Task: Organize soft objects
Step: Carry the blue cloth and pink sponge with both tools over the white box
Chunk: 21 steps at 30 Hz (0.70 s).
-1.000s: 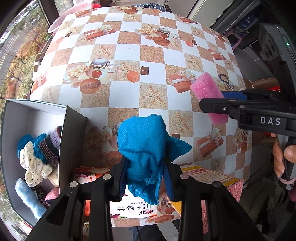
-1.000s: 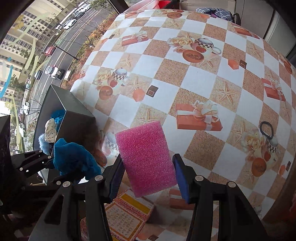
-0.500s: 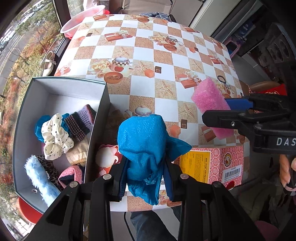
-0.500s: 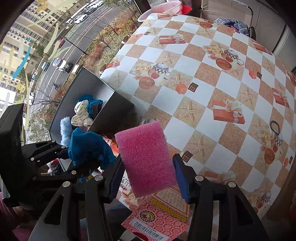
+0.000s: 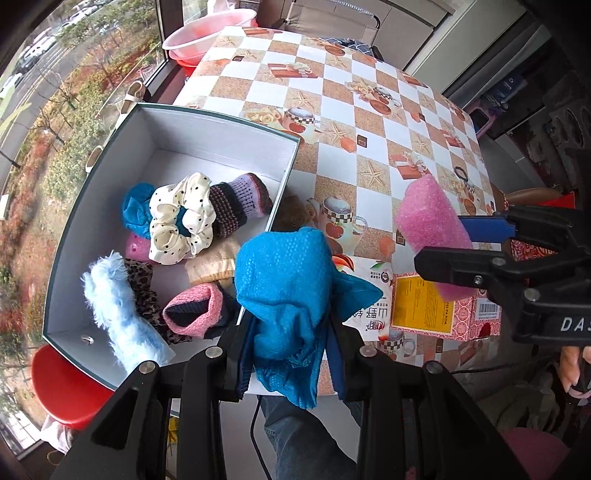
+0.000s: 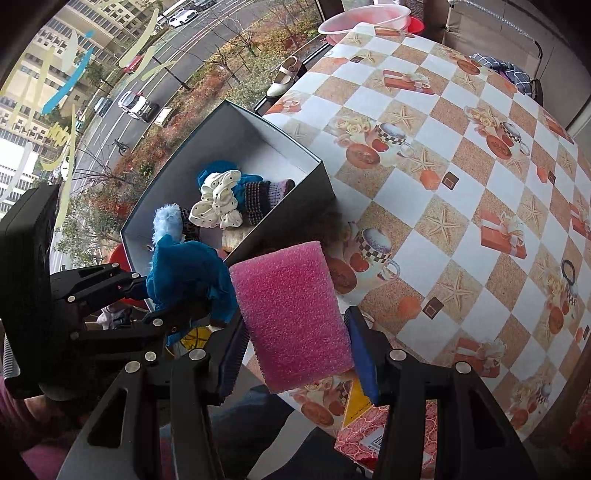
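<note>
My left gripper [image 5: 290, 354] is shut on a crumpled blue cloth [image 5: 288, 291] and holds it above the table's near edge, just right of an open grey box [image 5: 221, 122]. The box holds several soft items: a polka-dot scrunchie [image 5: 183, 218], knitted pieces, a light blue fluffy piece [image 5: 118, 314]. My right gripper [image 6: 295, 354] is shut on a pink foam sponge [image 6: 291, 314], held in the air right of the box [image 6: 273, 133]. The blue cloth [image 6: 188, 277] and the left gripper show at left in the right wrist view; the sponge [image 5: 428, 221] shows at right in the left wrist view.
The table wears a checkered cloth [image 5: 369, 110] printed with cups and starfish. A red and yellow carton [image 5: 439, 306] lies at the near edge. A black hair tie [image 6: 569, 269] lies far right. A pink basin [image 5: 207, 33] sits beyond the far end. A red stool [image 5: 66, 387] stands below the box.
Both grippers have risen and drawn back toward the near edge with their loads still held. The box's inside has come into full view.
</note>
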Each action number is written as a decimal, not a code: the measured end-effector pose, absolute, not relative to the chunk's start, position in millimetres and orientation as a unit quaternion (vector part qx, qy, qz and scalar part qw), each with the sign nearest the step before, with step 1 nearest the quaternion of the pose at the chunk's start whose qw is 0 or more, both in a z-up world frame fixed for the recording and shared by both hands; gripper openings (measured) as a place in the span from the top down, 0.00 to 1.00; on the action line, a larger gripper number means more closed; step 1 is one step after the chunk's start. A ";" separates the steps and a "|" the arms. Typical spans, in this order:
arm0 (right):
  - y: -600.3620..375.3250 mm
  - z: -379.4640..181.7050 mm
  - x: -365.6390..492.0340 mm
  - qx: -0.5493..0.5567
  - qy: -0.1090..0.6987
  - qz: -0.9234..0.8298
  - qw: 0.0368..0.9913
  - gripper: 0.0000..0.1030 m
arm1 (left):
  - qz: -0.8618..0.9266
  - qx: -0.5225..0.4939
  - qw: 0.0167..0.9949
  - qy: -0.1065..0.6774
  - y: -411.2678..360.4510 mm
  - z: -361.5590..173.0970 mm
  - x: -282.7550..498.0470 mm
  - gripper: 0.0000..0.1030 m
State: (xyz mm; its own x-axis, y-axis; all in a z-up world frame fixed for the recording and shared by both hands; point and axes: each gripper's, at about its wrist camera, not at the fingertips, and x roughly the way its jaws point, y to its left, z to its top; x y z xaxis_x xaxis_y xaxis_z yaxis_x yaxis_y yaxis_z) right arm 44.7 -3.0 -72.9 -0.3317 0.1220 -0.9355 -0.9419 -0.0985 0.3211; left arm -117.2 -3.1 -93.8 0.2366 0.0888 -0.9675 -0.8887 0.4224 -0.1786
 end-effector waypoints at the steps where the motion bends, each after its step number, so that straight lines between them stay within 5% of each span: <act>1: -2.2 -72.1 38.9 -0.396 0.519 0.629 0.422 0.48 | 0.365 -0.401 0.676 0.498 -2.5 -93.3 -123.4 0.64; 21: 22.9 -59.0 -44.2 -0.444 0.470 0.651 0.398 0.48 | 0.449 -0.433 0.646 0.440 13.2 -88.7 -212.7 0.64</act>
State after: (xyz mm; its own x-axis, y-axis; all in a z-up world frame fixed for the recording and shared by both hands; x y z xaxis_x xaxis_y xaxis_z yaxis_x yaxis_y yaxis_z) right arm -44.2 22.9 -59.0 -0.2902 0.1006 -0.9517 -0.9352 -0.2409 0.2597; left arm -212.7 13.2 -88.7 0.2088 0.1985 -0.9576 -0.9614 0.2212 -0.1638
